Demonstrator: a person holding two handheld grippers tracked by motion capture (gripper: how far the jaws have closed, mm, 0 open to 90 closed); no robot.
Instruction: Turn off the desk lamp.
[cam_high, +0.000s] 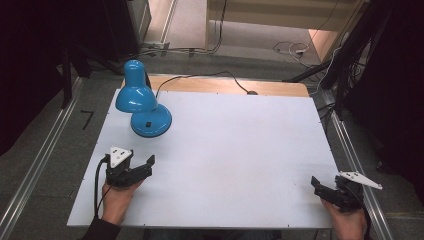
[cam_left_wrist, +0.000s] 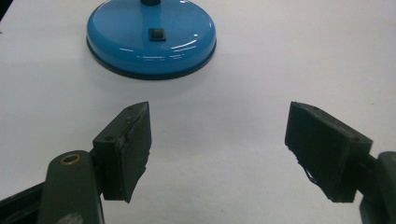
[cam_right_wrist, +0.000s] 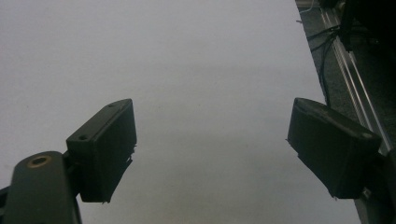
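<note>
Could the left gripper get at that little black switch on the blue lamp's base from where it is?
Probably yes. The left gripper is open and faces the lamp base, with bare white table between them. The switch sits exposed on top.

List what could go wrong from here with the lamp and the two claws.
1. The lamp bends its shade over its base; a nudge from the open left claw might tip it.
2. Its cord trails off the table's far edge and could snag if the lamp is dragged.
3. The open right claw sits near the table edge and might slip off.
</note>
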